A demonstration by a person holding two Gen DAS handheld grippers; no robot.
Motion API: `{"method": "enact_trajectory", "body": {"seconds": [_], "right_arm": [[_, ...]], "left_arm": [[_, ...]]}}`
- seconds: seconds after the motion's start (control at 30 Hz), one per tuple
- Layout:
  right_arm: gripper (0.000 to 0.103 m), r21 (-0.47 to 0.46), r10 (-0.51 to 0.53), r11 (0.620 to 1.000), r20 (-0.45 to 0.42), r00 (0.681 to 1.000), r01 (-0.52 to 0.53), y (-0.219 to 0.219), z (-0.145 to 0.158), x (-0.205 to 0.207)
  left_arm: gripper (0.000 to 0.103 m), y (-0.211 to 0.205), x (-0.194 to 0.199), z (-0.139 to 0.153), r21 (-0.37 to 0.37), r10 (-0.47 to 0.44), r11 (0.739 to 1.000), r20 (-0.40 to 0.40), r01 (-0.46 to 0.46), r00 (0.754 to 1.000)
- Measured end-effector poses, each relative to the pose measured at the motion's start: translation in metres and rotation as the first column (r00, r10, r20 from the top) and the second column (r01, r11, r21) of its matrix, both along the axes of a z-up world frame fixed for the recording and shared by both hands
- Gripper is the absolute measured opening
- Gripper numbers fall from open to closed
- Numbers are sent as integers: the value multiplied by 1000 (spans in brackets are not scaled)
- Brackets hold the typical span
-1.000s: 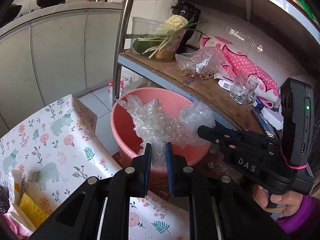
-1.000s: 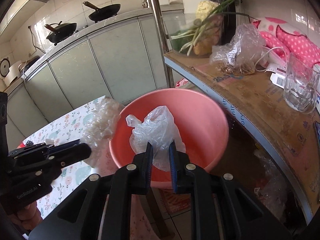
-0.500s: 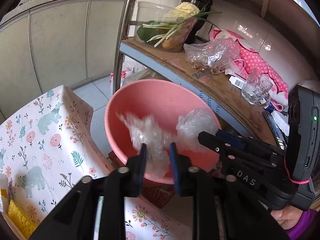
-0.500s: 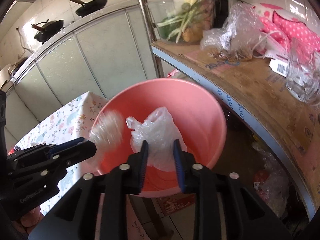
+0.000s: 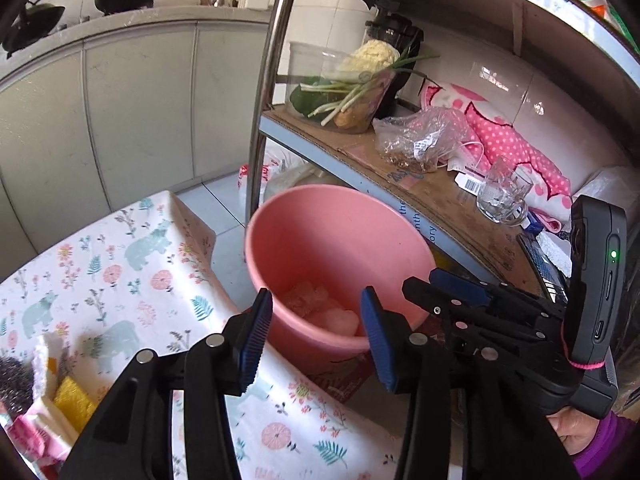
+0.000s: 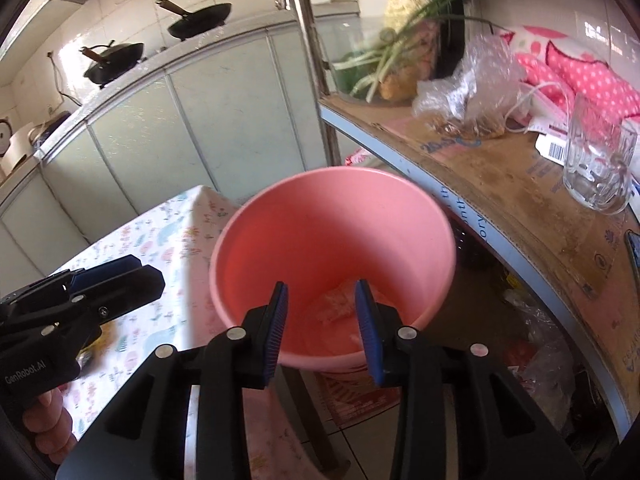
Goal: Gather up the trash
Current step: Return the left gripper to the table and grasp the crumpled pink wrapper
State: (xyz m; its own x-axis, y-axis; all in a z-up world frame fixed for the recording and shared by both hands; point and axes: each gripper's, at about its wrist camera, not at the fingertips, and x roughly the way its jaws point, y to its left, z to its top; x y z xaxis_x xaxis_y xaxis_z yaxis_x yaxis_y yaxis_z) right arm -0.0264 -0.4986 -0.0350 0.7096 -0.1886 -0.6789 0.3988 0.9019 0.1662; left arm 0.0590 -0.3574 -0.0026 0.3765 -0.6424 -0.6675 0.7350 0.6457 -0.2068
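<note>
Both tools hang released over the pink bucket point(image 5: 340, 240), the left tool point(image 5: 316, 320) and right tool point(image 6: 322, 316) having just been opening with nothing between them; the plastic trash point(image 5: 320, 308) lies at the bottom (dropped there for collection, I judge).

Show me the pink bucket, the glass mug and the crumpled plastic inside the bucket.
pink bucket point(image 6: 332, 216), right wrist view, inner back wall.
glass mug point(image 6: 596, 168), right wrist view, clear side.
crumpled plastic point(image 5: 320, 308), left wrist view, heap's middle.

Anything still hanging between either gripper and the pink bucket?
Nothing visible. Both the left gripper and right gripper stand open and empty above the bucket; the plastic trash lies at its bottom.
</note>
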Motion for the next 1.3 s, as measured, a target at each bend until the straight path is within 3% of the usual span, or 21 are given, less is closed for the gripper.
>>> {"method": "enact_trajectory", "body": {"seconds": [0.23,0.33,0.53,0.83,1.1,1.3], "right_arm": [[36,-20,78,997,35,996,-78,36,19,-11],[45,-35,123,992,55,991,-121,53,27,-13],[46,-55,201,979,61,978,-198,86,34,-13],[46,-49,293,956,54,955,-290,126,33,-11],[46,-49,370,929,38,928,-368,158,31,-4],[46,-34,404,914,15,915,-403,172,25,4]], "left_arm": [[52,43,-18,22,-36,66,997,38,-65,997],[54,62,-24,29,-43,99,994,56,-96,994],[59,103,-34,41,-30,159,987,109,-156,981],[61,184,-50,51,-16,275,961,159,-276,948],[62,269,-60,42,8,393,918,129,-397,911],[63,316,-75,15,68,448,889,69,-452,891]]}}
